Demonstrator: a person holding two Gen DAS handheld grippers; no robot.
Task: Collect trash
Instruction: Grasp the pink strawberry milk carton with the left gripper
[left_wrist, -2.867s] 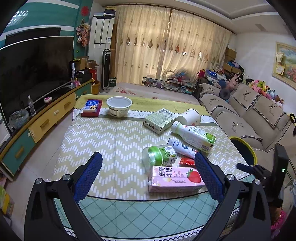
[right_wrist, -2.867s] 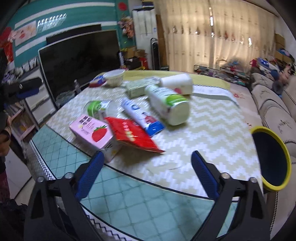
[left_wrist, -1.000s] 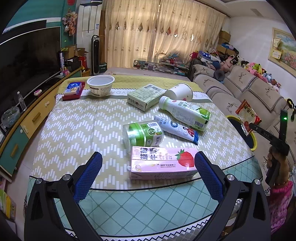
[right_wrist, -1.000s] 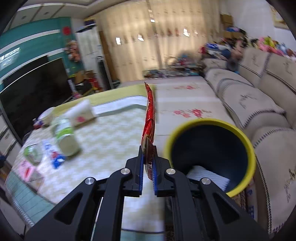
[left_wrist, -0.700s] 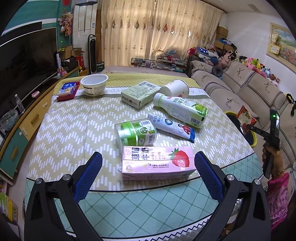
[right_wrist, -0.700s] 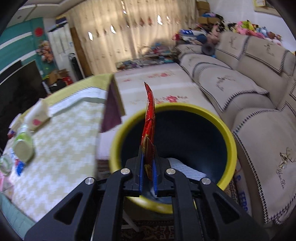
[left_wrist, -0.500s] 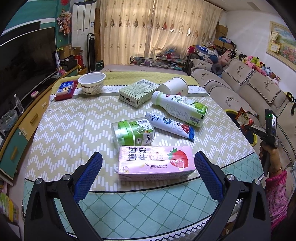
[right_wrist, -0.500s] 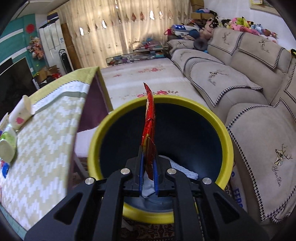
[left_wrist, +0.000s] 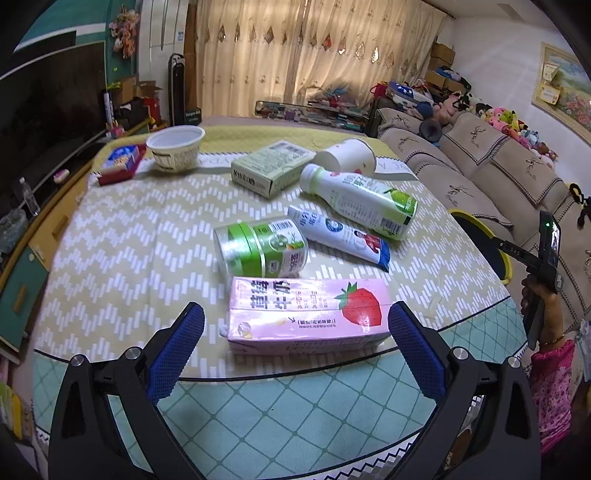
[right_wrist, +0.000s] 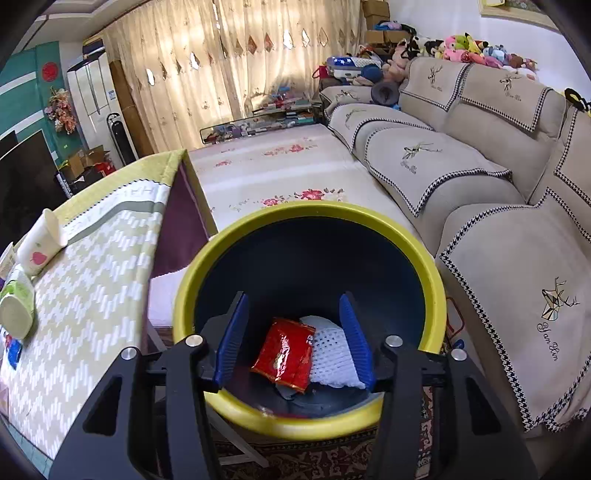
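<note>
on the left wrist view i see my left gripper (left_wrist: 295, 332) with its blue-padded jaws standing wide apart and nothing pressed between them, low over the near edge of the table with the yellow and white zigzag cloth (left_wrist: 122, 236). just past the fingers lies the pink strawberry milk carton (left_wrist: 308, 314) on its side, and touching its far edge is the green and white round tin (left_wrist: 260, 247), also on its side. to the right of the tin lie the white tube with the blue end (left_wrist: 338, 236) and the white plastic bottle with the green cap (left_wrist: 358, 201); behind them sit the pale green cardboard box (left_wrist: 271, 168), the tipped white paper cup (left_wrist: 347, 155) and the upright white plastic bowl (left_wrist: 175, 147). at the right edge a hand (left_wrist: 541, 295) holds my right gripper's handle beside the sofa

on the right wrist view my right gripper (right_wrist: 293, 336) points down into the dark blue bin with the yellow rim (right_wrist: 428, 266); its jaws are opening and nothing sits between the pads. the red crinkled snack wrapper (right_wrist: 286, 352) lies free on the bin's bottom, touching a white mesh foam sleeve (right_wrist: 332, 354)
</note>
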